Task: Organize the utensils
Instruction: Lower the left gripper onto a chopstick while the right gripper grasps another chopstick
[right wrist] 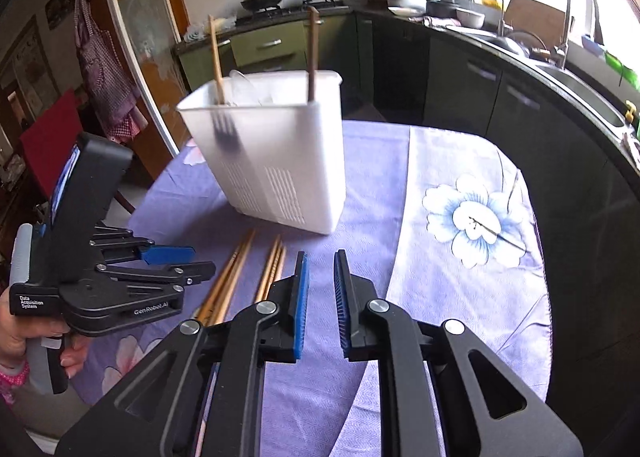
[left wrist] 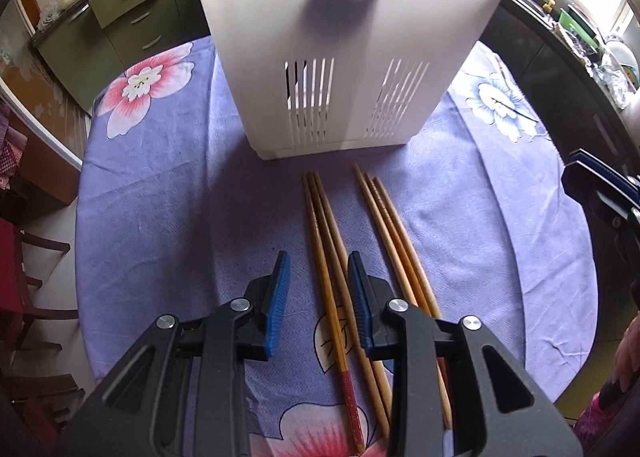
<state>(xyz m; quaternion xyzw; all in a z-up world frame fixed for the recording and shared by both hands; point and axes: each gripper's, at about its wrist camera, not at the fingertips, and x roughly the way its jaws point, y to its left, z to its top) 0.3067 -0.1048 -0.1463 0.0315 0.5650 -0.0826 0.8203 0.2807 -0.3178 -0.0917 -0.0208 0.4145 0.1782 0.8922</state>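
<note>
A white plastic utensil holder (left wrist: 344,41) stands on the purple flowered tablecloth (left wrist: 168,193); a fork's dark shape shows through its wall. It also shows in the right wrist view (right wrist: 272,153), with two chopsticks (right wrist: 312,53) standing in it. Several wooden chopsticks (left wrist: 332,257) lie in two bundles in front of the holder. My left gripper (left wrist: 318,277) is open and hovers just above the left bundle, its jaws on either side of it. My right gripper (right wrist: 320,277) is open and empty, right of the chopsticks (right wrist: 236,277).
Kitchen counters with green drawers (left wrist: 132,13), a stove (right wrist: 276,5) and a sink (right wrist: 572,69) ring the round table. A red chair (right wrist: 52,137) stands at the left. The table edge curves close at the right (right wrist: 548,257).
</note>
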